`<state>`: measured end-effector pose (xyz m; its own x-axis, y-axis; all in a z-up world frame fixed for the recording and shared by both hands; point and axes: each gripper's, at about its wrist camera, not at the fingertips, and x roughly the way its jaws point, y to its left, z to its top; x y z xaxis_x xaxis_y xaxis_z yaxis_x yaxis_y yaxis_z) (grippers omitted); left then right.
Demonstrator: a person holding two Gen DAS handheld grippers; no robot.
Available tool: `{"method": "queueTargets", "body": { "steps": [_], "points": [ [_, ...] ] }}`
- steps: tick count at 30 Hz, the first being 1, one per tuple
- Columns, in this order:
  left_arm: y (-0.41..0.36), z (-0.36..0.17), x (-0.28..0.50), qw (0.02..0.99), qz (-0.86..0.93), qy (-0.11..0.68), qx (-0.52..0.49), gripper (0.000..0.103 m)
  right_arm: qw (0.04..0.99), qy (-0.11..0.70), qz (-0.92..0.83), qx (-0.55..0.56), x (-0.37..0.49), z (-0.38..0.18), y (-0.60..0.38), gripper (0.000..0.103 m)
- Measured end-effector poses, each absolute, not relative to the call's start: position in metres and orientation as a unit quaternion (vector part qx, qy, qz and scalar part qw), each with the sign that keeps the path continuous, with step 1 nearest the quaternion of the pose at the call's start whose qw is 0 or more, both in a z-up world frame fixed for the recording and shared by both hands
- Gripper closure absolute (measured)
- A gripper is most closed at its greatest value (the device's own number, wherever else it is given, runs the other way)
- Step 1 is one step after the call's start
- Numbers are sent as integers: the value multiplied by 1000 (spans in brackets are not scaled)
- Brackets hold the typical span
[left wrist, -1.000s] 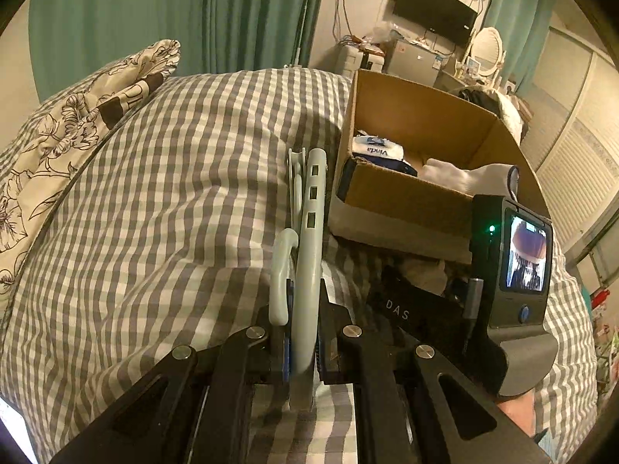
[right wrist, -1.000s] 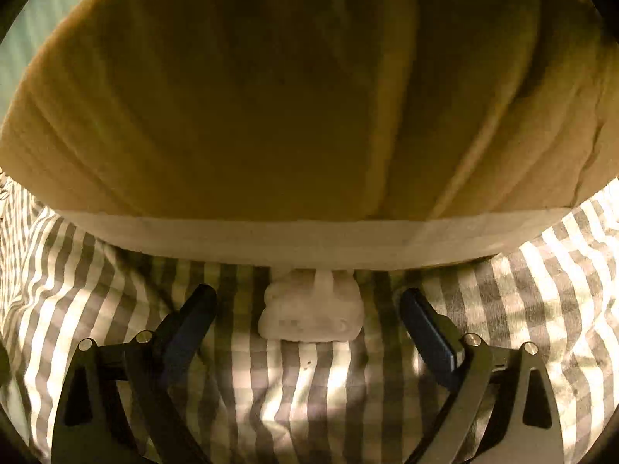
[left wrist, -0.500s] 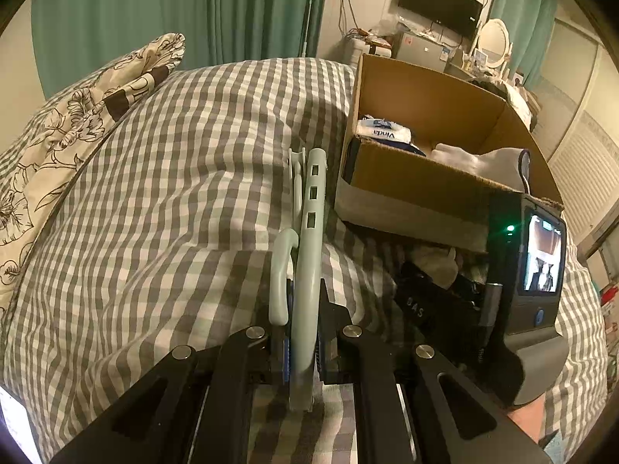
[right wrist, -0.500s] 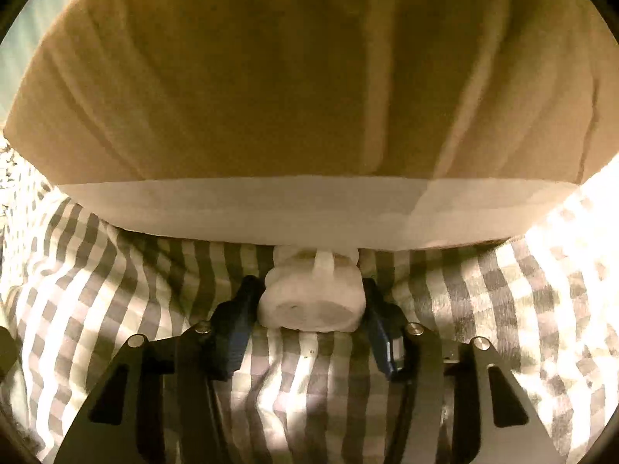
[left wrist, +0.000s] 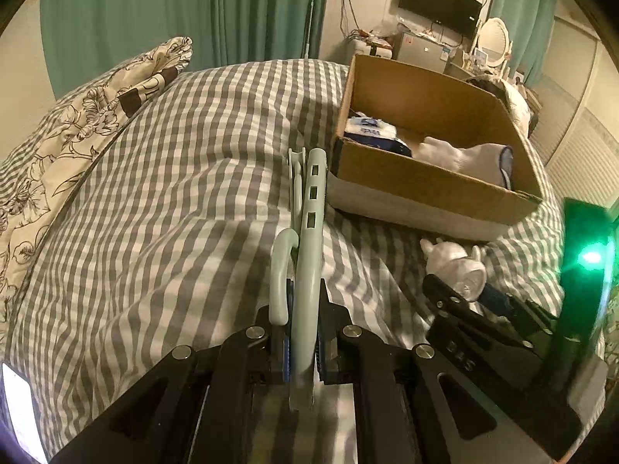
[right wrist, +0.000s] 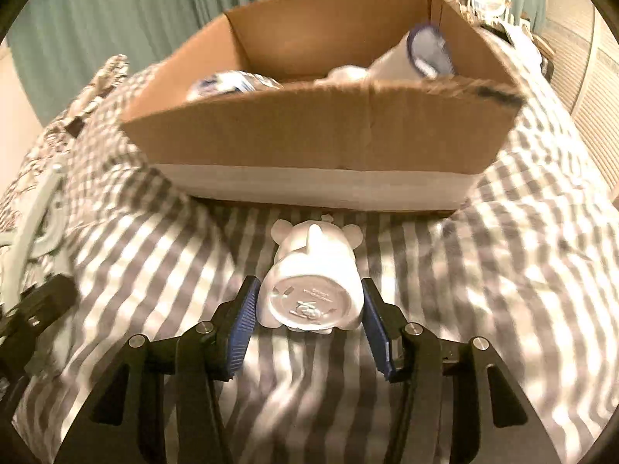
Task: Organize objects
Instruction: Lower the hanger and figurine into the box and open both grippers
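My left gripper [left wrist: 301, 352] is shut on a pale green plastic hanger [left wrist: 307, 255] and holds it edge-on above the checked bedspread. My right gripper [right wrist: 309, 319] is shut on a white ceramic animal figurine [right wrist: 314, 276], its base facing the camera, lifted a little over the bed. The figurine also shows in the left wrist view [left wrist: 456, 266], with the right gripper [left wrist: 470, 303] around it. An open cardboard box [right wrist: 321, 127] sits just beyond the figurine; it holds a tissue pack [left wrist: 369, 131] and white socks [left wrist: 464, 156]. The box [left wrist: 433, 185] lies right of the hanger.
The grey and white checked bedspread [left wrist: 174, 193] covers the bed. A floral pillow [left wrist: 89, 116] lies at the left. Green curtains [left wrist: 174, 11], a wall TV [left wrist: 441, 4] and a dresser with a mirror stand at the back.
My right gripper closed on the white figurine and lifted it back from the box wall, so the box's inside now shows. My left gripper kept hold of the hanger and rose slightly.
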<state>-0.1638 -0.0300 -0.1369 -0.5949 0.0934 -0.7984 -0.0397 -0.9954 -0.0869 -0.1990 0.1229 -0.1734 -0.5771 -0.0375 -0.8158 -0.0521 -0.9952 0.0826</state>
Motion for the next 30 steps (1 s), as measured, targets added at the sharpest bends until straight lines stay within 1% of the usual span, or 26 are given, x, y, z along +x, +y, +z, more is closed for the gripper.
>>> {"method": "queueTargets", "body": {
  "steps": [4,7,8,16,22,26,30],
  "points": [
    [-25,-129,-149,42,895,-27,-444,95,-12,50,898,-437,-186,-147,131,52],
    [-18,-120,-140,48,897,-24,-438,95,-23,49,909,-414,-159,-128,148,52],
    [-15,-117,-138,51,898,-23,-436,95,-25,49,911,-409,-167,-122,138,52],
    [11,-75,-133,75,912,-9,-402,95,-37,52,936,-347,-134,-59,161,52],
    [29,-41,-155,91,924,10,-372,95,-56,46,952,-296,-141,-5,173,52],
    [38,-25,-185,96,928,16,-359,95,-66,37,960,-270,-164,21,174,52],
    [51,-18,-220,95,931,29,-350,95,-69,32,964,-255,-195,36,178,52]
  ]
}}
